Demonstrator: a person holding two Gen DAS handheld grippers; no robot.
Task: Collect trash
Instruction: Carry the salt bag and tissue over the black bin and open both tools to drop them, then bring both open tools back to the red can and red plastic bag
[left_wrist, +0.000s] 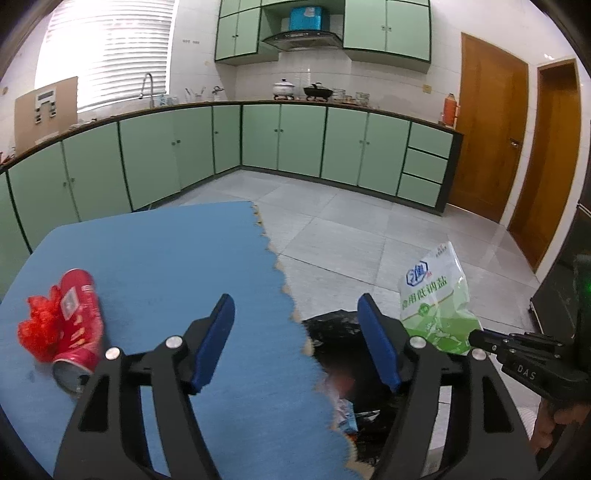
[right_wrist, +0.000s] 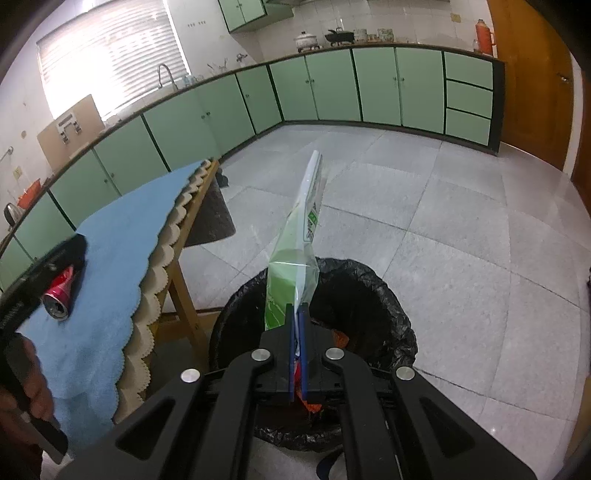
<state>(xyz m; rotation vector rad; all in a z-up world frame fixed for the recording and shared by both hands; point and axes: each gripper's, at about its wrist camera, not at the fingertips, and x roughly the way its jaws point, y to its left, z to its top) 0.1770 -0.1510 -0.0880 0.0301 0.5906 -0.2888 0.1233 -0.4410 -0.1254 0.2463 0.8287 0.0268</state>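
My right gripper (right_wrist: 297, 314) is shut on a green and white salt bag (right_wrist: 300, 251) and holds it upright over a bin lined with a black bag (right_wrist: 373, 280). The bag also shows in the left wrist view (left_wrist: 436, 299), with the right gripper (left_wrist: 476, 338) pinching its lower corner. My left gripper (left_wrist: 295, 325) is open and empty above the table's right edge. A crushed red can (left_wrist: 75, 328) lies on the blue tablecloth (left_wrist: 166, 258) beside a red crumpled net (left_wrist: 38, 332), left of the left gripper. The can also shows in the right wrist view (right_wrist: 61, 291).
The bin (left_wrist: 332, 332) stands on the tiled floor right of the table and holds some trash. Green cabinets (left_wrist: 295, 140) run along the far walls. Wooden doors (left_wrist: 491, 122) are at the right. A dark mat (right_wrist: 210, 218) lies under the table.
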